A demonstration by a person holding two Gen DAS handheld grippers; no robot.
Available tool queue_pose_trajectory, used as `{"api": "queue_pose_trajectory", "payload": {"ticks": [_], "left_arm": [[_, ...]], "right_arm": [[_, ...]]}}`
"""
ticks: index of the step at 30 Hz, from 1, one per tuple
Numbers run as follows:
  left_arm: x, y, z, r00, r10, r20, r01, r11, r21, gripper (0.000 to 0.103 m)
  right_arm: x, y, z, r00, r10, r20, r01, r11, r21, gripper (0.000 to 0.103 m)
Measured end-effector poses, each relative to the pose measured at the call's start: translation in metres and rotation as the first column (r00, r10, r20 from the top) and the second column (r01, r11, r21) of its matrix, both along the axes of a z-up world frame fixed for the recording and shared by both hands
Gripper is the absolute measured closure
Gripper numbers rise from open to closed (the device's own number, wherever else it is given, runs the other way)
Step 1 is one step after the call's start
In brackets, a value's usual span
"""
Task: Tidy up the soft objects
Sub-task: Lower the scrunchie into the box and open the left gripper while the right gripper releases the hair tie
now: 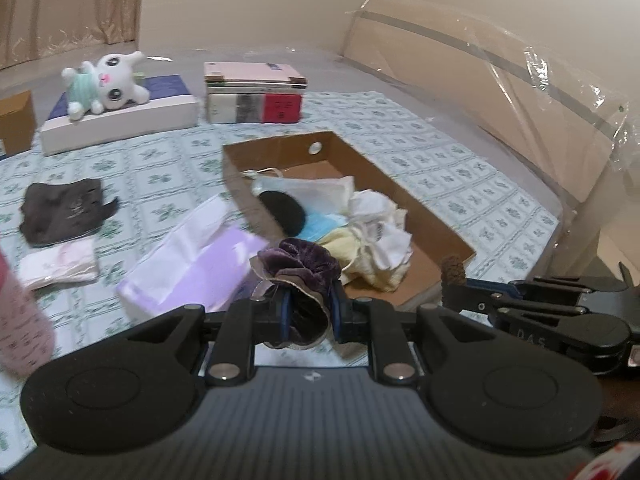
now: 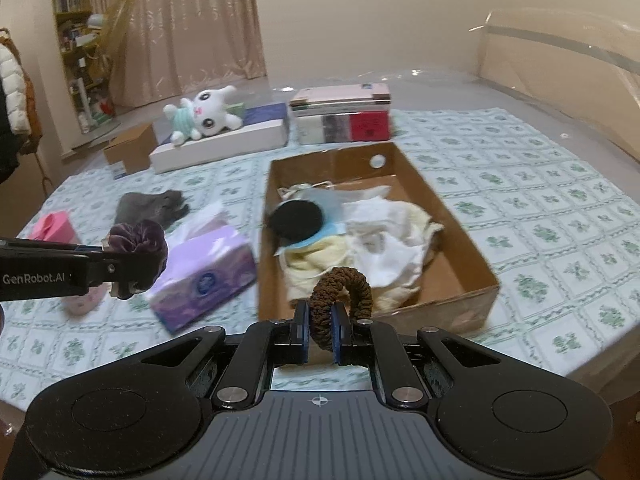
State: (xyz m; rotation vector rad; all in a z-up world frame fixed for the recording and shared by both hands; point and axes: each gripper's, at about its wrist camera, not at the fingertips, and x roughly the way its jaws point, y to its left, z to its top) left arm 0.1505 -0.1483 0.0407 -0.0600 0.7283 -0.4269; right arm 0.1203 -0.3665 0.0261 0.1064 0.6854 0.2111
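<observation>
My left gripper [image 1: 309, 314] is shut on a purple velvet scrunchie [image 1: 298, 268], held above the bed just left of the near corner of an open cardboard box [image 1: 436, 268]. My right gripper [image 2: 320, 330] is shut on a brown hair tie [image 2: 340, 288], hovering at the box's [image 2: 404, 168] near rim. From the right wrist view the left gripper [image 2: 124, 270] and its scrunchie [image 2: 138, 240] come in from the left. The box holds white and yellow cloths [image 2: 384, 236], a blue mask [image 1: 320, 226] and a black round pad [image 2: 295, 220].
A purple tissue box [image 2: 202, 276] lies left of the cardboard box, with a dark cloth [image 1: 66, 210], a white packet [image 1: 58, 266] and a pink item [image 2: 52, 228] further left. A plush toy [image 1: 106, 84] on a flat white box and stacked boxes [image 1: 254, 98] stand behind. The plastic-wrapped headboard [image 1: 500, 80] is at the right.
</observation>
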Motion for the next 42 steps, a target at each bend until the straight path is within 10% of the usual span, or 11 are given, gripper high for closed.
{"api": "queue_pose_trajectory", "payload": {"ticks": [17, 21, 23, 42], "left_arm": [[0.073, -0.069, -0.032, 0.996, -0.082, -0.034, 0.08, 0.996, -0.041, 0.085], [0.08, -0.079, -0.042, 0.994, -0.111, -0.026, 0.11, 0.993, -0.03, 0.065], [0.08, -0.079, -0.044, 0.993, -0.119, -0.017, 0.119, 0.993, -0.022, 0.053], [0.039, -0.025, -0.023, 0.996, -0.078, 0.043, 0.078, 0.997, 0.008, 0.053]], "right_arm": [[0.065, -0.05, -0.008, 0.999, -0.042, 0.005, 0.042, 0.999, -0.011, 0.092], [0.074, -0.055, -0.014, 0.999, -0.054, -0.008, 0.054, 0.999, -0.008, 0.092], [0.077, -0.057, -0.017, 0.998, -0.059, -0.015, 0.059, 0.998, -0.002, 0.092], [0.089, -0.045, -0.021, 1.0, -0.014, -0.015, 0.016, 0.991, 0.131, 0.088]]}}
